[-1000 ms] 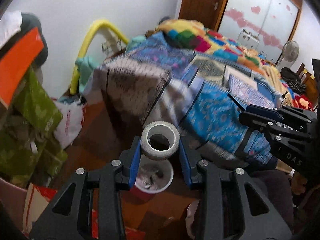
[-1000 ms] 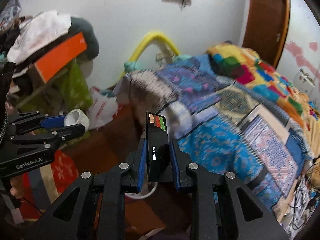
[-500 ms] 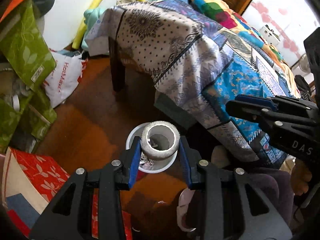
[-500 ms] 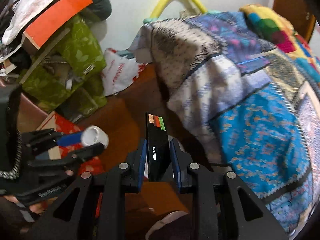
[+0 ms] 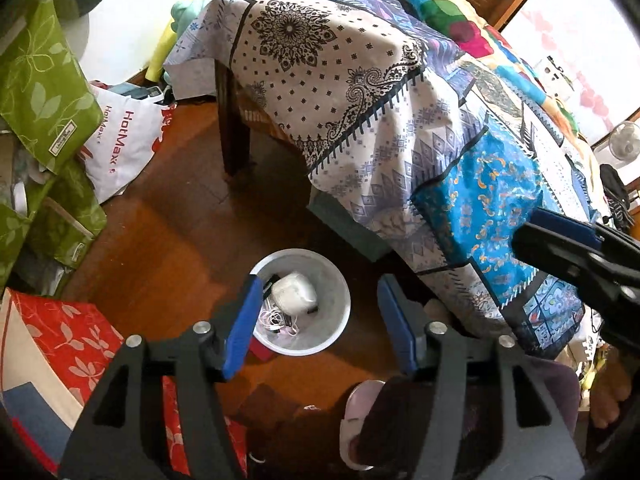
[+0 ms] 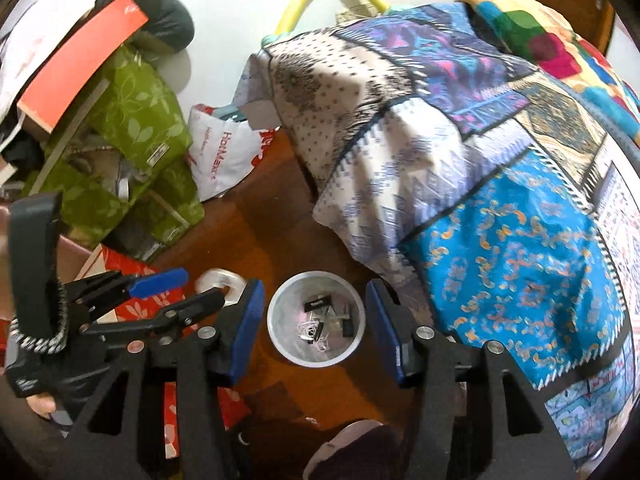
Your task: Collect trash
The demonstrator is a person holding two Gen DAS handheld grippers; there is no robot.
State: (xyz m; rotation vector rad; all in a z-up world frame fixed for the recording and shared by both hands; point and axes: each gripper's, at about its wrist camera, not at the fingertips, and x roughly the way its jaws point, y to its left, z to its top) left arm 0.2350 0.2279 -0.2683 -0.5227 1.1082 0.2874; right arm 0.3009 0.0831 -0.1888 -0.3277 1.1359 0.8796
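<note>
left claw (image 5: 316,320): blue pads just spread apart, nothing between them, hanging right over the bin
right claw (image 6: 314,324): same deal, jaws just opened and empty, above the bin
trash bin (image 5: 340,300): small white tub on the wooden floor, just beside the bed
tape roll (image 5: 294,294): white, lying inside the bin on top of some cords
black box (image 6: 318,304): down in the bin too
bed (image 5: 460,128): covered in patchwork blankets

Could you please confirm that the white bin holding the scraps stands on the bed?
Not quite: the bin holding the scraps stands on the wooden floor beside the bed, not on it. The right wrist view shows this.
</note>
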